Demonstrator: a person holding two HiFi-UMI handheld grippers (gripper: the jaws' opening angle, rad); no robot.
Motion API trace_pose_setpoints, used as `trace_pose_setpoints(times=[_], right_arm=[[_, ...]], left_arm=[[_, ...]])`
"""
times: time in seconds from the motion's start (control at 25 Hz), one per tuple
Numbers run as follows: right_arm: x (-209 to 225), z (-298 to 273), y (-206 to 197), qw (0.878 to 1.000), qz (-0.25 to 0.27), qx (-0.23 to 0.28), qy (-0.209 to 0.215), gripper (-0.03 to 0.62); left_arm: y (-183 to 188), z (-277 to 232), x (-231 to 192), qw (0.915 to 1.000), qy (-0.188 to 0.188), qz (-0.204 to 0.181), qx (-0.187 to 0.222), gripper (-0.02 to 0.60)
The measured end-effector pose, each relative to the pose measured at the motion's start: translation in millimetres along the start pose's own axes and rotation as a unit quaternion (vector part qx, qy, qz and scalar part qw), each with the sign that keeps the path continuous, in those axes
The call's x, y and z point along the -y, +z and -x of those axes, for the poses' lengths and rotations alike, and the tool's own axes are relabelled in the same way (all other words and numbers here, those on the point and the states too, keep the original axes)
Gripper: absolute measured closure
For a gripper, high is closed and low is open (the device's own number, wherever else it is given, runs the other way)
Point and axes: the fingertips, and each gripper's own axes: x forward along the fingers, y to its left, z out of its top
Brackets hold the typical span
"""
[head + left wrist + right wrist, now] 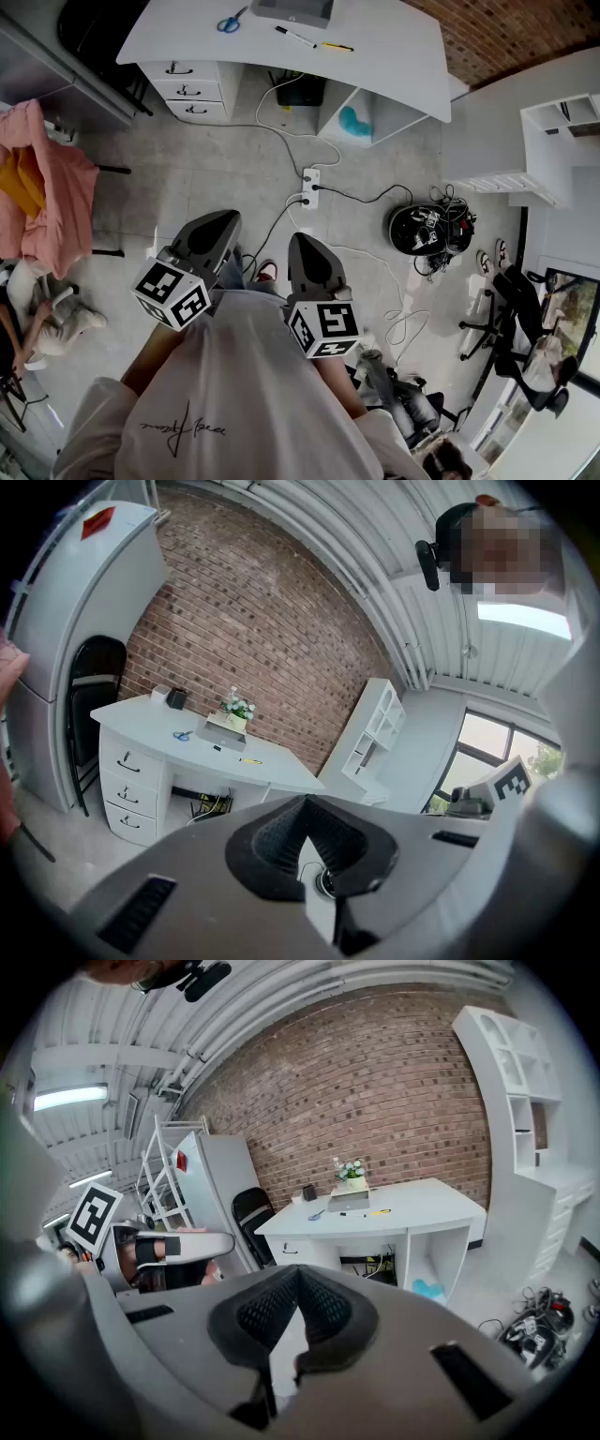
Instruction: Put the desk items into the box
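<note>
At the far left a pink cloth [47,187] hangs over a chair. Beside it, a pale speckled tile floor [206,159] lies clear between the person and the curved white worktop [384,56]. The left tool [216,230] is held at chest height, its jaws pressed together with nothing between them. The right tool [309,251], just beside it, is likewise closed and empty. Both are well apart from the worktop.

From the left, the worktop carries blue-handled scissors [230,21], a grey box [292,9] cut off by the upper edge, a black marker [295,37] and a yellow pen [337,46]. All three lie outside the box. Three white drawers [183,89] sit under the worktop's left end. A bay under its right end holds a teal thing [356,122] too small to make out.

A white power strip [309,186] and loose cables cross the middle of the floor. Further right lie a black tangle of cords [429,228] and a white shelf unit [553,141], with a red brick wall [506,28] beyond the worktop. The person's white shirt [244,394] hides the floor at their feet.
</note>
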Motion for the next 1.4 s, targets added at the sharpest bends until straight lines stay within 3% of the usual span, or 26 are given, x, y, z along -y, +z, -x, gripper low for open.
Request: trace_pose_setpoints(times=[0.56,0.92,1.4], right_arm=[[-34,-89,53,0.999,-0.024,0.026,-0.011,0.569],[-56,-128,73,0.998,-0.027,0.047,-0.044,0.568],[-62,-165,93,0.998,-0.002,0.043,-0.039,0.568]], left_arm=[[67,-5,-77,0.9995,-0.020,-0.020,0.010,0.578],[95,6,-120,0.9986,-0.044,-0.018,0.023,0.577],[110,2,-160,0.9991,-0.013,-0.004,0.041,0.577]])
